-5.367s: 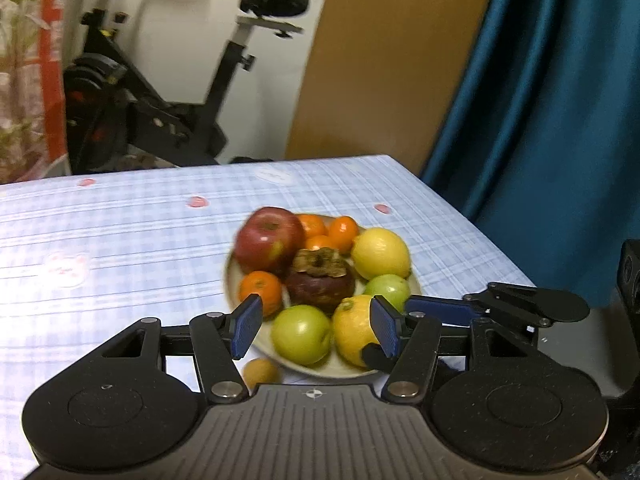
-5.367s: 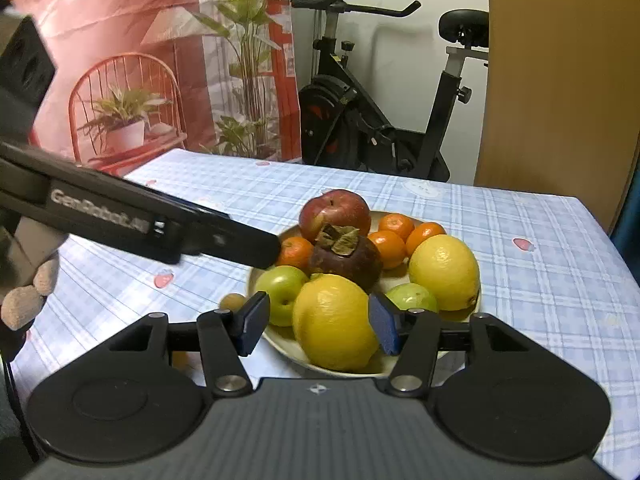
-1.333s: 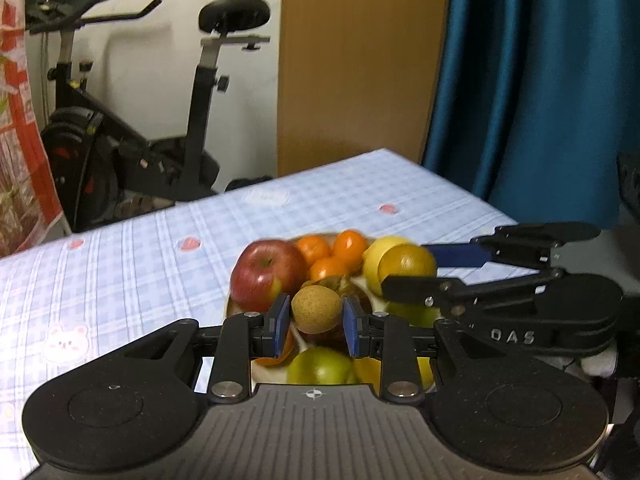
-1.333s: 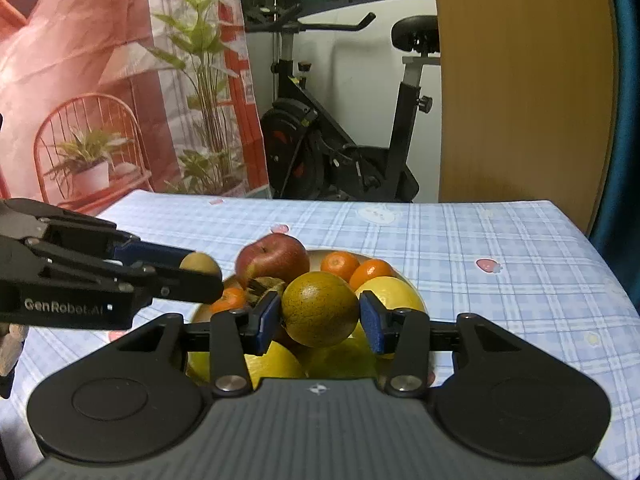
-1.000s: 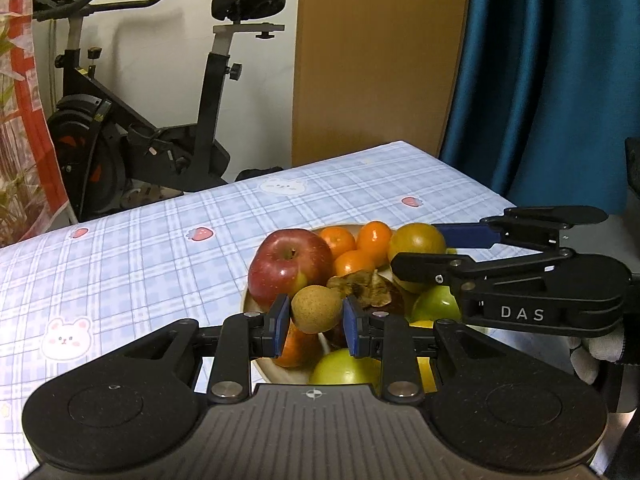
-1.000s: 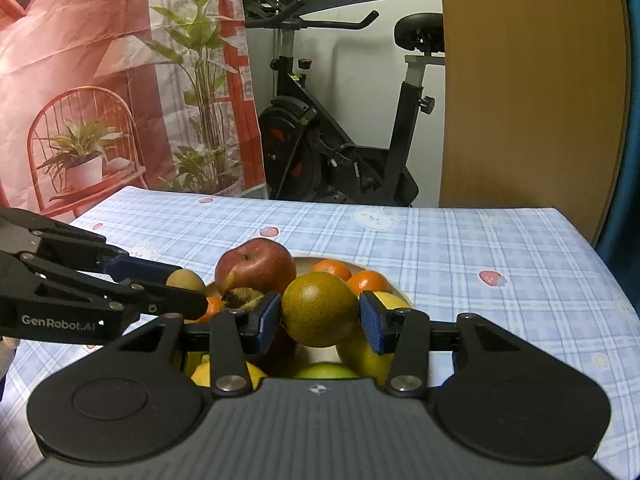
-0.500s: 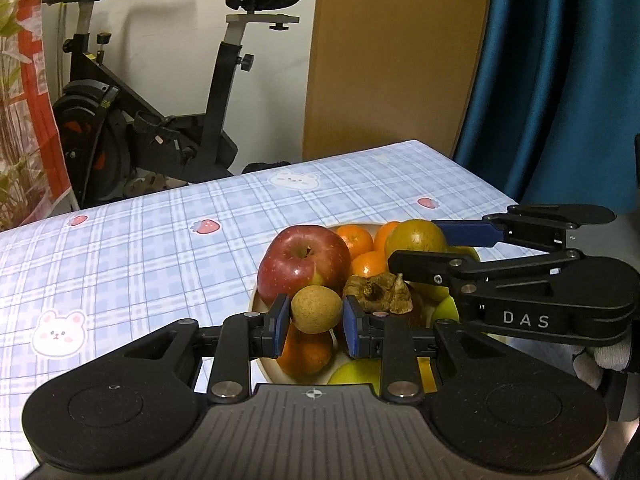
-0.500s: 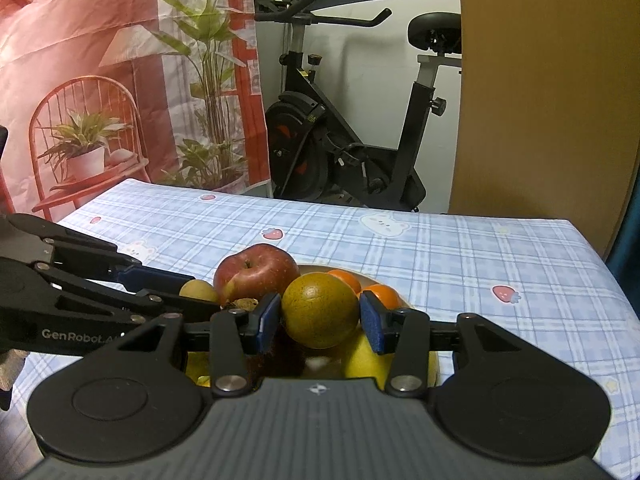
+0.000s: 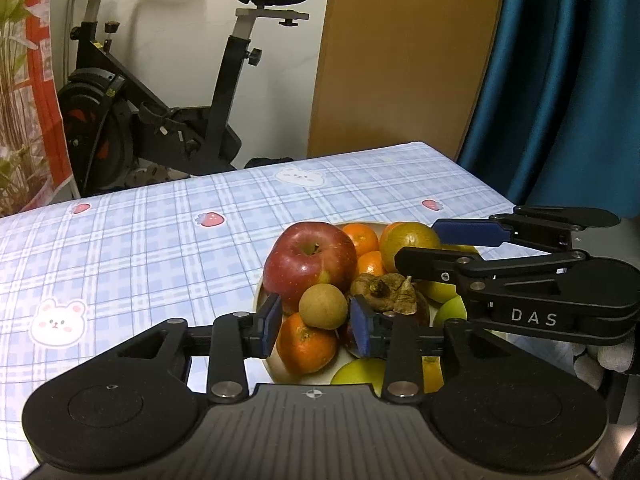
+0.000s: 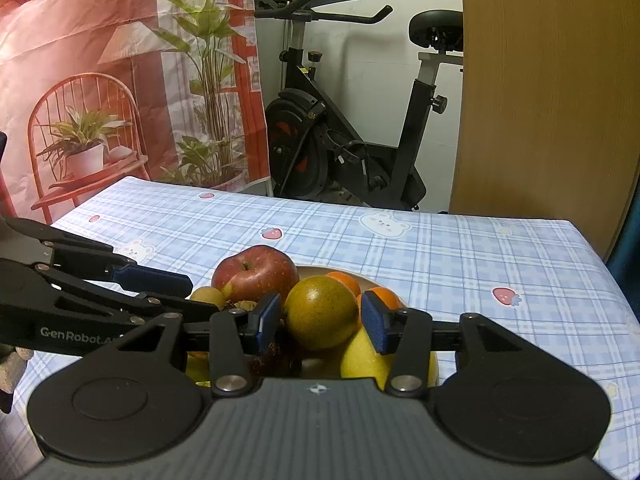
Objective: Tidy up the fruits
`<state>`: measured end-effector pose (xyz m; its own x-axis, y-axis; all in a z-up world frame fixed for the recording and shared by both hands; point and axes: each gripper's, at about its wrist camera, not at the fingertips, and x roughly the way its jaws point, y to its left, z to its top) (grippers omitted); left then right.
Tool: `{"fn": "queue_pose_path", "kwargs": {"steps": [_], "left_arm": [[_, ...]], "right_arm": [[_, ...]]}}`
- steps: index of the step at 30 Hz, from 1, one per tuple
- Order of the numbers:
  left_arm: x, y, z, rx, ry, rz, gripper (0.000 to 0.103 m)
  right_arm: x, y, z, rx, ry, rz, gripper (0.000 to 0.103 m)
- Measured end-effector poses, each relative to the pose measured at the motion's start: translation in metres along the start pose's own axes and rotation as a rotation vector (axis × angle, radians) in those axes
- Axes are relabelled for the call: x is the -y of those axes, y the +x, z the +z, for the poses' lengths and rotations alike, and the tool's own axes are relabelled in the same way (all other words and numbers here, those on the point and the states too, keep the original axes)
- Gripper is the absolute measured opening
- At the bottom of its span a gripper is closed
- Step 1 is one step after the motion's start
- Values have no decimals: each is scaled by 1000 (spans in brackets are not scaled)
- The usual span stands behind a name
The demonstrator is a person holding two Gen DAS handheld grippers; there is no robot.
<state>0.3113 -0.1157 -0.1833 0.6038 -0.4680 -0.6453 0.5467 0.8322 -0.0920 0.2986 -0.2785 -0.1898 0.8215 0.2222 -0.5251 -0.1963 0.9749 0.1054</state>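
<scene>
A cream plate on the checked tablecloth holds a red apple, several oranges, green apples, a lemon and a dark fruit with a dried calyx. My left gripper hangs over the plate's near side and its jaws are opening. A small brown fruit sits between the pads on the pile, with gaps on both sides. My right gripper is opening too. A green-orange citrus rests between its pads with narrow gaps. In the left wrist view the right gripper reaches in from the right.
An exercise bike stands beyond the table's far edge, beside a wooden panel and a blue curtain. The table's right edge runs close to the plate. A gloved hand holds the right gripper.
Both pairs of jaws have spread a little off their fruits, which now lie on the pile. Seconds earlier the small brown fruit lay on the cloth beside the plate.
</scene>
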Motion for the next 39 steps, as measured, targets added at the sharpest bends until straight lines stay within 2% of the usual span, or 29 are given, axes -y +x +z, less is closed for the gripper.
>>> {"fn": "queue_pose_path", "kwargs": {"steps": [4,6,8,15,18,19,26,33,36,39], "left_arm": [[2,-6,1,11,6,4,50],[3,-8,3,10,0,10,55],[2,-12,3,14,-15,16,63],[-6,-34,2,18,-72,-5,87],[-6,-48,0,42,-79,32,97],[-6,-54,-1,56,-82,40,98],[-8,-99,-4,123,-105,116,103],[-1,-149,-8,188,-114,137,103],[7,-174,-10,211,-104,194,103],[17,-197,-13,244,-82,285,103]], "right_arm": [[-2,-5,2,4,-8,-1,50],[-5,-8,3,3,-9,-15,57],[-6,-11,5,-3,-1,-30,60],[-5,-35,9,-3,72,-52,88],[-7,-46,10,-9,98,-67,101],[-8,-50,9,-9,106,-63,103],[-21,-84,9,12,151,-56,103],[-36,-115,16,1,210,-38,103],[-48,-135,20,13,199,-45,103],[-59,-154,23,27,188,-44,103]]}}
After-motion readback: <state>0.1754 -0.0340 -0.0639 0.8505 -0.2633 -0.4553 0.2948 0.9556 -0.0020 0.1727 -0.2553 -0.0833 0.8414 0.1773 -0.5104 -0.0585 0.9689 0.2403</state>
